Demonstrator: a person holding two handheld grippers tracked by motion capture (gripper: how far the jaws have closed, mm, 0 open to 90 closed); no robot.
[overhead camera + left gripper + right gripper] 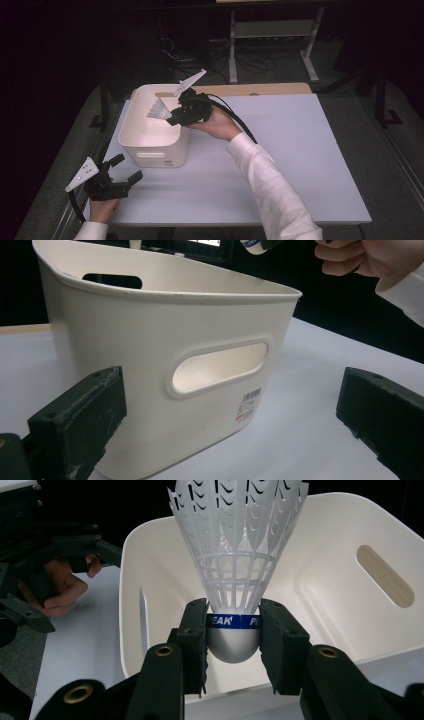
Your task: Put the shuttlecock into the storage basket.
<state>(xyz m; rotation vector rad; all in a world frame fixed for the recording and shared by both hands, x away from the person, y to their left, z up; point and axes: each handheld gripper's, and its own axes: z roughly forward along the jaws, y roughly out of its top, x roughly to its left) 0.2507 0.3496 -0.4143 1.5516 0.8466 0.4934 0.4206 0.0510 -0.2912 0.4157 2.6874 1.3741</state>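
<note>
The right gripper (233, 630) clamps its jaws on the cork of a white shuttlecock (235, 555) above the open white bin (150, 145) at the table's far left, while the left gripper (125, 170) rests near-left, jaws wide and empty.

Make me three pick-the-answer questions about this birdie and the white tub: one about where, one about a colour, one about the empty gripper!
1. Where is the shuttlecock?
A. Over the open tub
B. Lying on the table
C. On the floor

2. What colour is the band around its cork?
A. Red
B. Blue
C. Green

3. How stand the jaws of the left gripper?
A. Shut on the tub
B. Shut on the shuttlecock
C. Open, nothing between them

Answers: 1 A, the right gripper holds it above the tub's inside. 2 B, the right gripper view shows a blue band. 3 C, its jaws stand wide apart before the tub.
</note>
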